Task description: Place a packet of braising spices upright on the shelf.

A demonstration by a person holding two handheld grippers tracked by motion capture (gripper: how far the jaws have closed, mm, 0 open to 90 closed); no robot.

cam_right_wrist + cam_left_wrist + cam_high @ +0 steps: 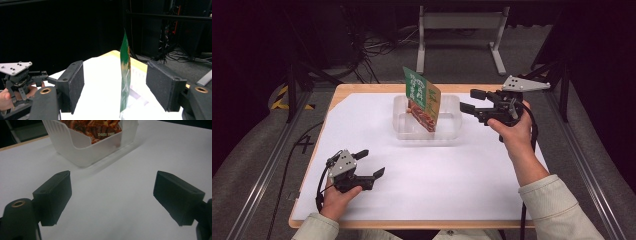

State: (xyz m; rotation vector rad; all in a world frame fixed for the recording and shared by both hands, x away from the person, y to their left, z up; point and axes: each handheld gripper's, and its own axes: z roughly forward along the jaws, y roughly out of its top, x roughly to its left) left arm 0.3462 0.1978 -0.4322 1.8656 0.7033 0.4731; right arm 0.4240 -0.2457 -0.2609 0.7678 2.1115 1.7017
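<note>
Right gripper, jaws spread wide and empty, held above the table just right of a green snack packet. Packet flat and thin, green with pale lettering above, red-brown food print below, standing upright on edge in a clear plastic tray. Left gripper, equally wide and empty, low over white paper, well apart from the tray.

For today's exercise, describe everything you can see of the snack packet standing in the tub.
The snack packet is a flat, glossy pouch, green at the top with a red-brown food picture lower down. It stands upright on its bottom edge, tilted slightly, inside the clear plastic tub at the far middle of the table. Neither gripper touches it.
</note>
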